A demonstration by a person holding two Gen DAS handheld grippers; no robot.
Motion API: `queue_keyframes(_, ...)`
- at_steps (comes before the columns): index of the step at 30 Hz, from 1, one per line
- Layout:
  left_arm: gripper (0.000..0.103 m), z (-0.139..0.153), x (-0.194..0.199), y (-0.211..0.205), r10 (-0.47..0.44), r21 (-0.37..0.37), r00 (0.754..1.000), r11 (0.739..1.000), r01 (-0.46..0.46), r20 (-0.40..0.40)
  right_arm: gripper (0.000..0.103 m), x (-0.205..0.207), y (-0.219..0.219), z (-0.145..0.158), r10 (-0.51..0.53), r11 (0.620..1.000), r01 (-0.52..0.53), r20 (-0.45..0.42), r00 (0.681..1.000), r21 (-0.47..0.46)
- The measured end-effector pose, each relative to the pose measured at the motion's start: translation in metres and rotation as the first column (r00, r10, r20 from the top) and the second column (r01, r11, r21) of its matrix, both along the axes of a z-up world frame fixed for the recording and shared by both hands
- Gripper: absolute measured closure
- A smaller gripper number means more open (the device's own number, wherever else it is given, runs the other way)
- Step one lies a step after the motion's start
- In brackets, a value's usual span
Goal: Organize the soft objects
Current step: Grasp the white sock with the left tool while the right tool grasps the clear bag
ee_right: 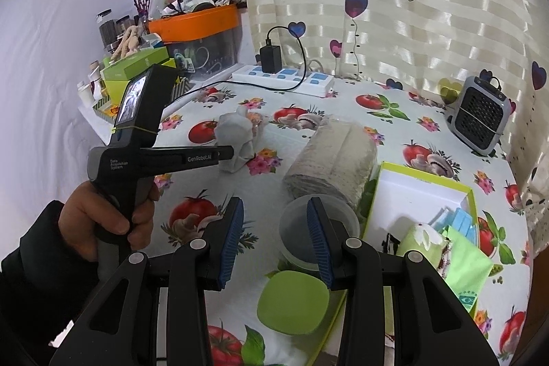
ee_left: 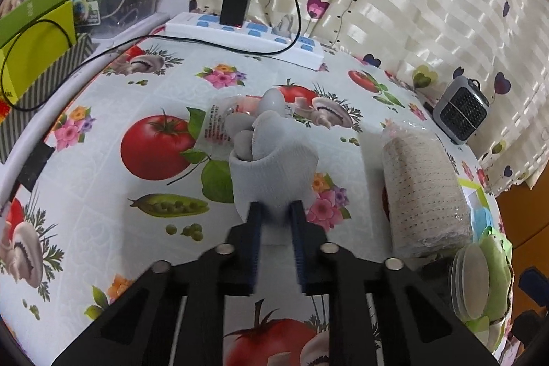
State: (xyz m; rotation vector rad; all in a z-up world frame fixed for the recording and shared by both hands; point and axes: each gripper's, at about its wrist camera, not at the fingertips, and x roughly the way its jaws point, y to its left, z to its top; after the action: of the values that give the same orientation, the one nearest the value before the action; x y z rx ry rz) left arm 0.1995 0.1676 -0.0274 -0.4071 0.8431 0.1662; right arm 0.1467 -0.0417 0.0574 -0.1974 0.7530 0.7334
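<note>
My left gripper (ee_left: 276,211) is shut on a grey glove (ee_left: 271,160), pinching its cuff so the fingers stick up over the table; it also shows in the right wrist view (ee_right: 236,136). A clear packet (ee_left: 223,122) lies behind the glove. A wrapped beige cloth roll (ee_left: 425,194) lies to its right, also in the right wrist view (ee_right: 333,170). My right gripper (ee_right: 274,228) is open and empty above a clear round lid (ee_right: 319,228) and a green pad (ee_right: 293,302). A green-rimmed box (ee_right: 425,187) holds folded cloths (ee_right: 456,246).
A white power strip (ee_left: 247,33) with a black charger and cable lies at the table's back edge. A small grey fan heater (ee_right: 480,119) stands at the right. Boxes and an orange-lidded bin (ee_right: 195,23) crowd the back left. A curtain hangs behind.
</note>
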Motion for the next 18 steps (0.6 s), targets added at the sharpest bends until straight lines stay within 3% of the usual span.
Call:
queue_keyframes(7,0.098,0.005,-0.015,0.003,-0.018,-0.01,1.0,1.0,0.018,0.025,0.063,0.0,0.008,0.003,0.014,1.0,-0.014,0.008,1.0,-0.007)
queue_keyframes(18,0.102,0.02,-0.081,0.015,0.001,-0.033,0.996,0.999,0.002,0.087,0.063,0.0,0.035,0.005,0.069,0.998,-0.069,-0.003,0.998,-0.012)
